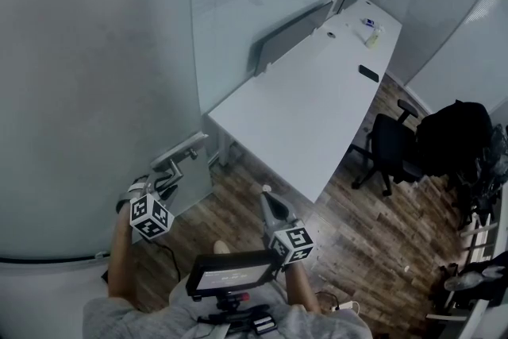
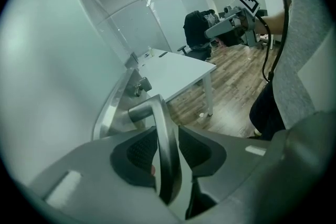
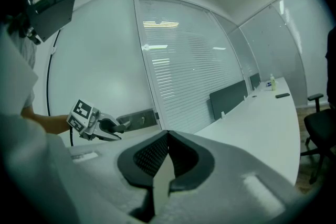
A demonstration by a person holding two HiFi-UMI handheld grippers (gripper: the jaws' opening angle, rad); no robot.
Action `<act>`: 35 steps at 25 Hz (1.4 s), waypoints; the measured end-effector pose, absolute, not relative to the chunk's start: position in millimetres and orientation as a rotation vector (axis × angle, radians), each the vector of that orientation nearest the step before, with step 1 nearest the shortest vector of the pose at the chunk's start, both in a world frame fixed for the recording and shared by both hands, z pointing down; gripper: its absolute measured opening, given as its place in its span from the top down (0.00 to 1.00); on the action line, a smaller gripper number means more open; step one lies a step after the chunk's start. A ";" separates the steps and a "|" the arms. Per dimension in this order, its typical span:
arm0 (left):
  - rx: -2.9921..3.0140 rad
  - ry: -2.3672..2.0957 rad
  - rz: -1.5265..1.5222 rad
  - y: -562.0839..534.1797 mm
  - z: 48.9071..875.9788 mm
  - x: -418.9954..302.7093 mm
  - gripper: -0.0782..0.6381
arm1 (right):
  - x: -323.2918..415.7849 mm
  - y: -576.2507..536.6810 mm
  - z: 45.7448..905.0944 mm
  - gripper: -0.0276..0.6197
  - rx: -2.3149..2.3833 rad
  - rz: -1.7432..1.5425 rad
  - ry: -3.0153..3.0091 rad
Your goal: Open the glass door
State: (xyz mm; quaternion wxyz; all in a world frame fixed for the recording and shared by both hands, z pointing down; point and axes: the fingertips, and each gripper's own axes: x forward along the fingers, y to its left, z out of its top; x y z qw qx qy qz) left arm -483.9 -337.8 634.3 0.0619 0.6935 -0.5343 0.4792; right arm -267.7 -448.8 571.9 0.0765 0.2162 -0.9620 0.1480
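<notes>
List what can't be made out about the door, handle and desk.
- Glass door: the head view's left edge cuts it off; no hinges show, so its swing direction is unknown.
- Lock knob near the door handle: small and blurred in the left gripper view; its setting is unreadable.
- Small things at the far end of the desk: too tiny in the head view to identify.

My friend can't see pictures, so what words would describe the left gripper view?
The left tool is closed on a silver door handle fixed to a frosted glass door. Behind are a white desk on a wooden floor and, farther off, the right tool held up.
</notes>
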 end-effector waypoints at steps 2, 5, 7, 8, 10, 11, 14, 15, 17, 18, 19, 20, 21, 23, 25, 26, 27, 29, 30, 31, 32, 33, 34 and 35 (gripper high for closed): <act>2.098 -1.599 1.458 -340.2 636.6 -483.0 0.71 | -268.4 -452.5 571.9 0.95 0.652 0.444 -2.881; 2.103 -1.582 1.457 -344.2 639.3 -482.3 0.72 | -270.2 -457.6 573.0 0.95 0.655 0.447 -2.879; 2.103 -1.572 1.459 -345.6 641.6 -481.8 0.73 | -271.5 -459.9 572.9 0.95 0.654 0.451 -2.880; 2.100 -1.568 1.464 -345.9 642.5 -481.5 0.74 | -271.7 -461.1 572.7 0.95 0.654 0.453 -2.881; 2.096 -1.568 1.467 -346.9 643.0 -482.0 0.77 | -272.1 -463.8 573.1 0.95 0.656 0.455 -2.880; 2.096 -1.571 1.461 -347.5 642.6 -482.7 0.78 | -272.3 -464.8 573.4 0.95 0.656 0.456 -2.880; 2.097 -1.587 1.456 -348.2 640.1 -483.8 0.85 | -271.7 -465.6 573.0 0.95 0.657 0.460 -2.880; 2.099 -1.589 1.461 -347.8 640.2 -483.9 0.85 | -271.3 -465.6 573.3 0.95 0.659 0.463 -2.879; 2.105 -1.589 1.472 -347.2 641.3 -484.2 0.86 | -270.9 -466.0 575.0 0.95 0.661 0.463 -2.877; 2.109 -1.587 1.477 -347.0 641.6 -484.4 0.86 | -271.0 -466.2 575.3 0.95 0.660 0.461 -2.876; 2.114 -1.586 1.483 -347.0 641.6 -484.8 0.87 | -271.3 -466.3 575.0 0.95 0.660 0.458 -2.877; 2.118 -1.586 1.490 -347.1 641.4 -485.3 0.87 | -271.5 -466.2 574.6 0.95 0.661 0.457 -2.877; 2.120 -1.587 1.496 -346.9 641.4 -485.6 0.88 | -271.5 -465.8 574.6 0.95 0.661 0.458 -2.876; 2.120 -1.590 1.505 -345.0 643.8 -486.3 0.88 | -270.9 -463.4 578.8 0.95 0.663 0.468 -2.872; 2.118 -1.590 1.508 -343.9 648.4 -486.6 0.88 | -269.2 -462.1 585.7 0.95 0.665 0.471 -2.868; 2.119 -1.588 1.507 -343.8 649.3 -485.8 0.88 | -267.3 -461.7 587.0 0.95 0.667 0.470 -2.866; 2.121 -1.586 1.506 -343.5 648.4 -484.4 0.88 | -264.8 -461.2 585.9 0.95 0.670 0.470 -2.864; 2.123 -1.582 1.507 -342.0 643.1 -482.0 0.88 | -259.8 -460.4 580.0 0.95 0.680 0.471 -2.864; 2.124 -1.580 1.509 -341.1 641.0 -480.9 0.88 | -257.7 -460.1 577.6 0.95 0.686 0.472 -2.866; 2.126 -1.579 1.509 -340.5 640.1 -479.7 0.88 | -255.8 -459.8 576.3 0.95 0.692 0.472 -2.869; 2.127 -1.580 1.510 -340.5 640.2 -478.5 0.88 | -254.0 -459.4 575.9 0.95 0.696 0.469 -2.871; 2.129 -1.580 1.511 -340.8 641.0 -477.4 0.88 | -252.9 -458.9 575.7 0.95 0.698 0.467 -2.874; 2.131 -1.578 1.512 -340.8 642.1 -476.3 0.88 | -252.3 -457.9 575.8 0.95 0.698 0.466 -2.875; 2.133 -1.575 1.511 -340.0 643.2 -474.9 0.88 | -251.9 -456.3 575.8 0.95 0.696 0.467 -2.875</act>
